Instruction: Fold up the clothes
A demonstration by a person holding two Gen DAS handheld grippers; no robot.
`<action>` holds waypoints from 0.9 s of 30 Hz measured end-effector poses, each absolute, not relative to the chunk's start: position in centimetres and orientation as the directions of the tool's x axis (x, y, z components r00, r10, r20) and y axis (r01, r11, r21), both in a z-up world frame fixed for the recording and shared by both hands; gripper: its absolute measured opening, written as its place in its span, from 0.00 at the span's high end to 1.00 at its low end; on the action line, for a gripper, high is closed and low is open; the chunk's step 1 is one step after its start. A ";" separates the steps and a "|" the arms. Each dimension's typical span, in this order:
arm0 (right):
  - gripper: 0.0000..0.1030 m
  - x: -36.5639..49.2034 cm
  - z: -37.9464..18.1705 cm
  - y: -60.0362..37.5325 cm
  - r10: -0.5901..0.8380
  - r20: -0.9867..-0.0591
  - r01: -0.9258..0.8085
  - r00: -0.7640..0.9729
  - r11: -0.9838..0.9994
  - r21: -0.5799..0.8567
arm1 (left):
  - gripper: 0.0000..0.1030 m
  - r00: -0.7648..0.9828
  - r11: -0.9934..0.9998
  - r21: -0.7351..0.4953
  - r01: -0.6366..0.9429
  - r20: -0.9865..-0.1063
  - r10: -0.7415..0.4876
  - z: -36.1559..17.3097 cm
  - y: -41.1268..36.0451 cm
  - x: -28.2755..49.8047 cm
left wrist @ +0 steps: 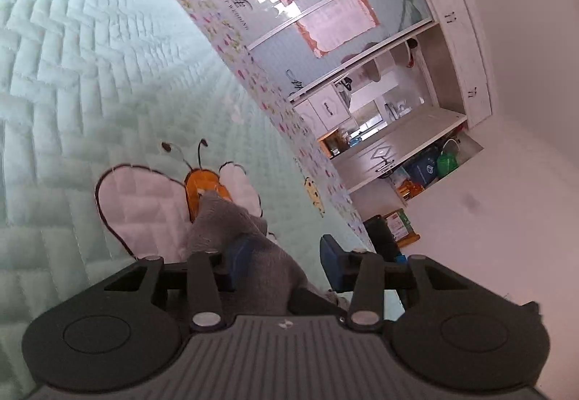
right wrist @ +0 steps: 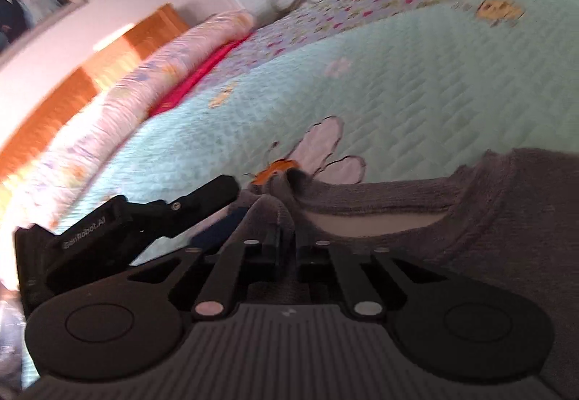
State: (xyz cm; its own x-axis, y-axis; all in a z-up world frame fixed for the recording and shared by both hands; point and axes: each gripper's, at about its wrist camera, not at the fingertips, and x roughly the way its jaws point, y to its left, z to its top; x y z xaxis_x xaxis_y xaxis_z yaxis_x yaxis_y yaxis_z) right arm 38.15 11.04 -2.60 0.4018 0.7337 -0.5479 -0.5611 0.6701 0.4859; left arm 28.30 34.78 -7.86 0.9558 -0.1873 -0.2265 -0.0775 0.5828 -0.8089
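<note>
A grey knit sweater [right wrist: 506, 212] lies on the mint quilted bedspread [right wrist: 416, 85], its neckline showing at the right of the right wrist view. My right gripper [right wrist: 286, 208] is shut on a bunched grey fold near the collar. In the left wrist view, a grey corner of the sweater [left wrist: 231, 222] drapes over the left blue pad [left wrist: 240, 257]. My left gripper [left wrist: 286, 257] stands open, its blue pads wide apart. Its black body [right wrist: 152, 215] shows just left of the right gripper.
An orange bee with white wings [left wrist: 144, 197] is stitched on the bedspread under the grippers. A floral border [left wrist: 231, 38] runs along the bed edge, with a wardrobe [left wrist: 362, 38] beyond. A long pillow roll [right wrist: 144, 74] and wooden headboard [right wrist: 72, 89] are at the left.
</note>
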 end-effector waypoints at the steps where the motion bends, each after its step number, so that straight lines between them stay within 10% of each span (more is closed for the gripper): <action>1: 0.96 37.8 -2.3 11.2 0.713 -0.559 -0.557 0.424 0.692 0.460 | 0.56 0.954 0.592 -0.802 -0.081 -0.234 -0.186 -7.8 34.7 28.4; 9: 0.95 36.1 -3.0 14.8 0.554 -0.637 -0.552 0.536 0.801 0.233 | 0.56 0.936 0.712 -0.680 -0.176 -0.339 -0.092 -6.5 33.4 29.5; 18: 0.90 35.5 -1.7 5.7 0.766 -0.405 -0.428 0.498 0.624 0.654 | 0.52 0.945 0.695 -0.704 -0.145 -0.307 -0.113 -6.5 33.5 29.1; 27: 0.89 28.9 -1.1 6.8 0.777 -0.461 -0.533 0.429 0.630 0.566 | 0.50 0.911 0.683 -0.729 -0.049 -0.312 -0.268 -6.3 32.4 29.2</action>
